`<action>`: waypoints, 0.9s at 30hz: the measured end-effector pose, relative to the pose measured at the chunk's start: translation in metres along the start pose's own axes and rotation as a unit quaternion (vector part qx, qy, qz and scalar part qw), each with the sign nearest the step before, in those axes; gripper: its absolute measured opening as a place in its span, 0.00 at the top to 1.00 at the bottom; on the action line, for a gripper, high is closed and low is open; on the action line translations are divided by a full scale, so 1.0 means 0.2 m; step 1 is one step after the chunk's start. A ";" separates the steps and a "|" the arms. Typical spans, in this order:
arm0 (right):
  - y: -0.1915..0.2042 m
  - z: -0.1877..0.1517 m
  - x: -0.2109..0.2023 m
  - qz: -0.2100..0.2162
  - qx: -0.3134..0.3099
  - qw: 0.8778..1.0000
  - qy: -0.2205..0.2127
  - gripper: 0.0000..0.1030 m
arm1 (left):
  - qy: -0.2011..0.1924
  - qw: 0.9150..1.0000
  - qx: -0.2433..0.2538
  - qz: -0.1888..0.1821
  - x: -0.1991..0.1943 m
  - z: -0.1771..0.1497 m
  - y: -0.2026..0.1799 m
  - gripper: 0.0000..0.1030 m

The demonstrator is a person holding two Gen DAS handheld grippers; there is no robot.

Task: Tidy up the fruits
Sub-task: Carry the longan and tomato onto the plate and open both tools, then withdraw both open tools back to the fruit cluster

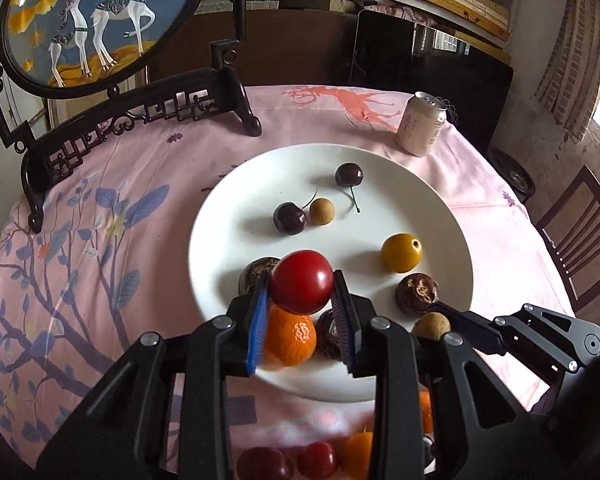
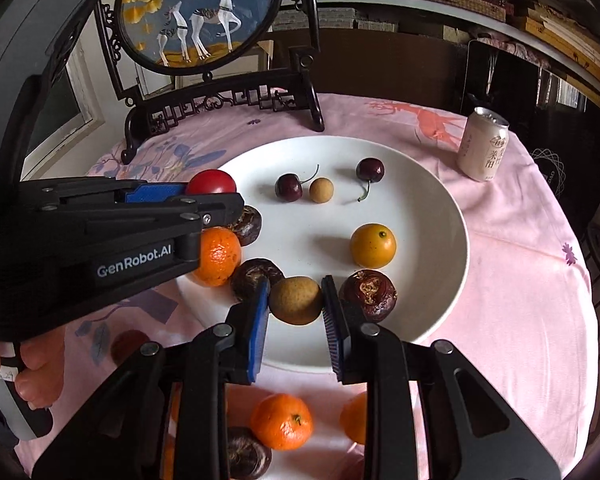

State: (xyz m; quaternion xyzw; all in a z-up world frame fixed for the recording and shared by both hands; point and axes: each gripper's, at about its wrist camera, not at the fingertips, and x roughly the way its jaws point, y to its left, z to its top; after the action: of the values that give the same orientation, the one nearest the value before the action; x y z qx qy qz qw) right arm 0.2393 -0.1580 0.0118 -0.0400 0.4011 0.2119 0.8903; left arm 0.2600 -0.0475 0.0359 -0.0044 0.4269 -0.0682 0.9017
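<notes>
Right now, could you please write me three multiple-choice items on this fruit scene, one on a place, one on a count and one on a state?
1. Where does the drink can stand?
A. on the white plate
B. on the tablecloth beyond the white plate
C. between the fingers

2. How many dark cherries lie on the plate?
A. one
B. two
C. four

3. What does the left gripper hold?
A. a red tomato-like fruit
B. nothing
C. the can

Answers:
1 B, the can stands on pink cloth past the plate's far rim.
2 B, one cherry lies beside a small tan fruit and another cherry lies farther right.
3 A, the red fruit sits clamped between its fingers.
</notes>
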 end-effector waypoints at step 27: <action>-0.13 -0.38 -0.35 -0.012 0.070 0.997 -0.016 0.47 | -0.028 1.000 0.004 0.012 -0.34 -0.41 0.00 0.15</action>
State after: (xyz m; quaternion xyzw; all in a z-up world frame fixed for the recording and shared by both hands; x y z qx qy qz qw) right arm 0.1558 -0.2246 0.0101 0.0211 0.3999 0.1730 0.8998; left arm 0.1547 -0.0338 0.0371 0.0023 0.4014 -0.0585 0.9141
